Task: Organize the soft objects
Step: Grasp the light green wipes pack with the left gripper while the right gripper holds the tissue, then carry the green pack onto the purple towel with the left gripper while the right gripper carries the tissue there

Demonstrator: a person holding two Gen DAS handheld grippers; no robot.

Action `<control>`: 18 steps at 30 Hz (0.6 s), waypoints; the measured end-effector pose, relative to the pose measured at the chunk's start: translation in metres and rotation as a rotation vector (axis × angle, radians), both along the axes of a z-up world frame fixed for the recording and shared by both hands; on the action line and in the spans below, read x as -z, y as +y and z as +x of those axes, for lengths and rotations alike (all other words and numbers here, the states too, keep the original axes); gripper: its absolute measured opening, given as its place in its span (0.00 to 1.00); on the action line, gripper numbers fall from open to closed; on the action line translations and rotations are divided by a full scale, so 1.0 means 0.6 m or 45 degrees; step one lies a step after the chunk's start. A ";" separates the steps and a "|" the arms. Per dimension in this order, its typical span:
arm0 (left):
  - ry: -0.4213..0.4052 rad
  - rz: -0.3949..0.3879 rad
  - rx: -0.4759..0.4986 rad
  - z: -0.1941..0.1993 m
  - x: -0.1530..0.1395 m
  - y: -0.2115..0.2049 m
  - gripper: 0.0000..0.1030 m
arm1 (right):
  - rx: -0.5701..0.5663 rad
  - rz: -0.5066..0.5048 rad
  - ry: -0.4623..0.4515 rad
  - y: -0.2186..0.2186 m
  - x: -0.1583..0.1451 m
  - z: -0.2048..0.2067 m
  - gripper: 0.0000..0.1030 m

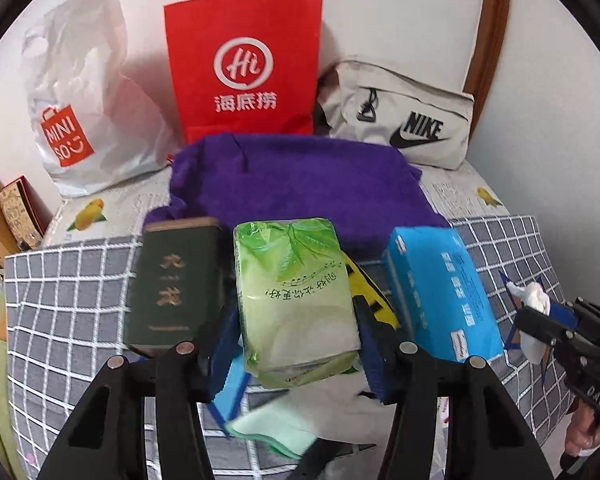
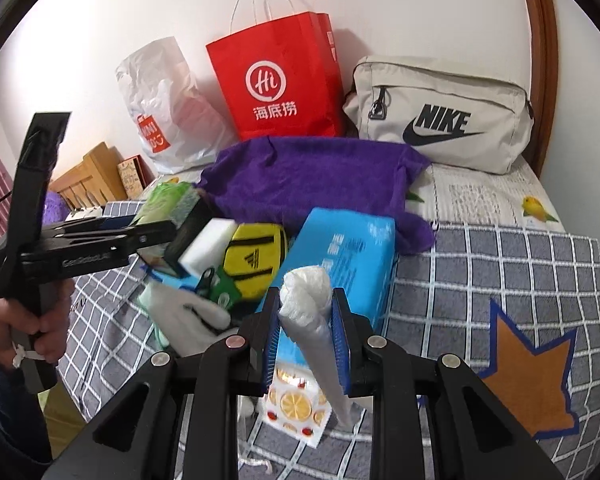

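Note:
My left gripper (image 1: 296, 344) is shut on a green tissue pack (image 1: 296, 296) and holds it above the bed; it also shows from the side in the right wrist view (image 2: 164, 220). My right gripper (image 2: 305, 336) is shut on a rolled white plastic-wrapped bundle (image 2: 312, 320), also visible in the left wrist view (image 1: 534, 308). A blue tissue pack (image 1: 440, 292) (image 2: 348, 252), a purple towel (image 1: 300, 176) (image 2: 312, 176), a yellow pouch (image 2: 256, 256), a white sponge block (image 2: 206, 246) and a white glove (image 2: 192, 316) lie on the bed.
A red paper bag (image 1: 244, 64) (image 2: 280, 80), a white Miniso bag (image 1: 84, 120) (image 2: 160, 112) and a beige Nike bag (image 1: 400, 116) (image 2: 440, 116) stand against the wall. A dark green box (image 1: 172, 284) and a mint cloth (image 1: 268, 428) lie on the checked blanket (image 1: 60, 320) (image 2: 500, 272).

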State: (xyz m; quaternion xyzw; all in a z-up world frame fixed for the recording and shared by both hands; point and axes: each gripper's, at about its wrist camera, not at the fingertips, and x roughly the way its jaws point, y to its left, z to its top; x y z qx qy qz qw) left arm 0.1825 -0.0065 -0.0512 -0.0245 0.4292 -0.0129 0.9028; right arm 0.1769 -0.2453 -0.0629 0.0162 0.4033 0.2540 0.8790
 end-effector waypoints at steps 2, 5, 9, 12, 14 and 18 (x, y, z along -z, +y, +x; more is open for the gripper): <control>-0.013 0.006 -0.012 0.007 -0.009 0.013 0.51 | 0.010 -0.011 0.001 0.005 -0.005 0.016 0.24; -0.027 0.006 -0.035 0.021 -0.020 0.033 0.51 | 0.023 -0.034 -0.001 0.011 -0.012 0.039 0.24; -0.042 0.003 -0.049 0.041 -0.030 0.056 0.51 | 0.046 -0.047 -0.003 0.016 -0.023 0.074 0.24; -0.045 0.009 -0.063 0.059 -0.032 0.074 0.51 | 0.062 -0.061 -0.006 0.021 -0.031 0.101 0.24; -0.041 0.016 -0.069 0.071 -0.030 0.085 0.51 | 0.071 -0.073 -0.010 0.024 -0.036 0.120 0.24; -0.033 0.006 -0.099 0.098 -0.024 0.110 0.51 | 0.091 -0.078 -0.007 0.030 -0.037 0.160 0.24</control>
